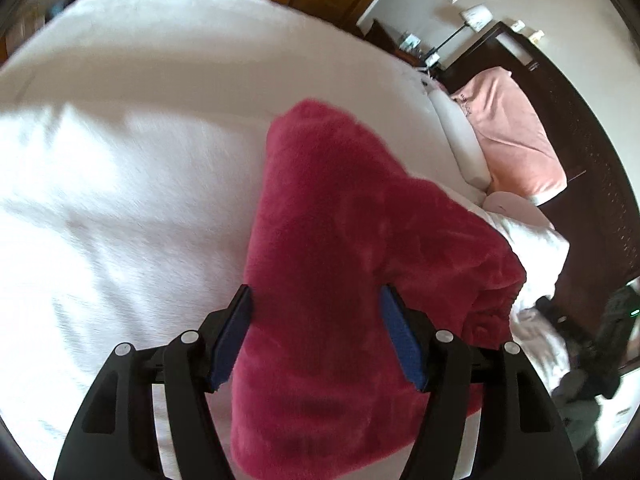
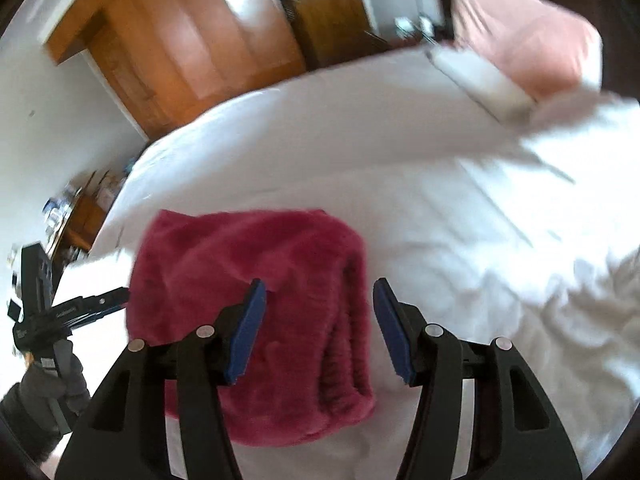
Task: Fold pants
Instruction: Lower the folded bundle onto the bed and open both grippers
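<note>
Bedroom setting: white bed [image 1: 140,140] fills both views, sheet wrinkled toward the pillow end. Wooden wardrobe [image 2: 192,40] stands behind the bed; dark headboard [image 1: 580,160] at the far side in the left wrist view.

Writing: none legible. Small pale lettering on the left gripper's body in the right wrist view is too blurred to read.

Count: one pair of pants [image 2: 256,304], crimson, fleecy, folded into a compact bundle of several layers, ribbed folded edges showing along its right side. One pink pillow [image 1: 516,136] leaning on the headboard, one white pillow [image 1: 460,136] just beside it. One lamp [image 1: 474,16] on the dark furniture beyond the bed.

Pants lie on the bed, near its front edge, well apart from the pillows.

Left gripper [image 1: 316,336]: jaws spread, blue pads on either side of the pants bundle, which sits between them; whether the pads touch the fabric cannot be told. Seen also at the left edge of the right wrist view, held by a grey-gloved hand [image 2: 44,396].

Right gripper [image 2: 318,332]: jaws spread wide over the right part of the bundle, pinching nothing.

Both views motion-blurred.
</note>
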{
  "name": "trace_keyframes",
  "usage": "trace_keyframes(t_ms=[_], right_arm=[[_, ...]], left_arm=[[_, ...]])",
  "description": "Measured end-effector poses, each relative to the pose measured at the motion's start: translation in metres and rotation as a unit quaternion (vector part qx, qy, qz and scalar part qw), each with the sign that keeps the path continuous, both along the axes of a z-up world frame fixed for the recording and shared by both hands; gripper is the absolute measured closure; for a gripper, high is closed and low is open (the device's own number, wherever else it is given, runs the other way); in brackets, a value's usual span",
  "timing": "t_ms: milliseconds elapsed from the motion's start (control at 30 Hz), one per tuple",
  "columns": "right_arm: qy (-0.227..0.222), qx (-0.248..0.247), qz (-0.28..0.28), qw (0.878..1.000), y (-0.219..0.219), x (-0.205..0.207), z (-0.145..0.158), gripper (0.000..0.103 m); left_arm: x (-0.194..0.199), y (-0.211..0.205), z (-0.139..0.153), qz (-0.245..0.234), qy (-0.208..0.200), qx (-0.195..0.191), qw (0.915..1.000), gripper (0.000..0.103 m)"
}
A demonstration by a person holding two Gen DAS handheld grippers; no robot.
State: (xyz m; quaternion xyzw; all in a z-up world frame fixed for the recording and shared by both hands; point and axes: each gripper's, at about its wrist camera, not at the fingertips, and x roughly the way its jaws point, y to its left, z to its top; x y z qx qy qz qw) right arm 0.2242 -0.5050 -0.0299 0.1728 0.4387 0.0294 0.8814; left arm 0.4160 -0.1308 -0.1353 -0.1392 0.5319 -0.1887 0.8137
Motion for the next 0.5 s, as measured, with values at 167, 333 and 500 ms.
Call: trace_keyframes(t_ms=[167,333,500], right_arm=[[0.016,0.005,0.040,0.999,0.020,0.029,-0.024,0.046],[0.066,-0.010,0.018,0.998,0.010,0.065,-0.073,0.046],[0.096,-0.035,0.013,0.995,0.008,0.088,-0.100,0.045]], left_arm=[[-0.021,-0.014,0.026,-0.019,-0.040,0.018,0.9989,0.038],[-0.041,-0.035,0.020,-0.058,-0.038,0.034,0.9970,0.038],[-0.051,-0.051,-0.013,-0.087,-0.010,0.066,0.9940,0.038]])
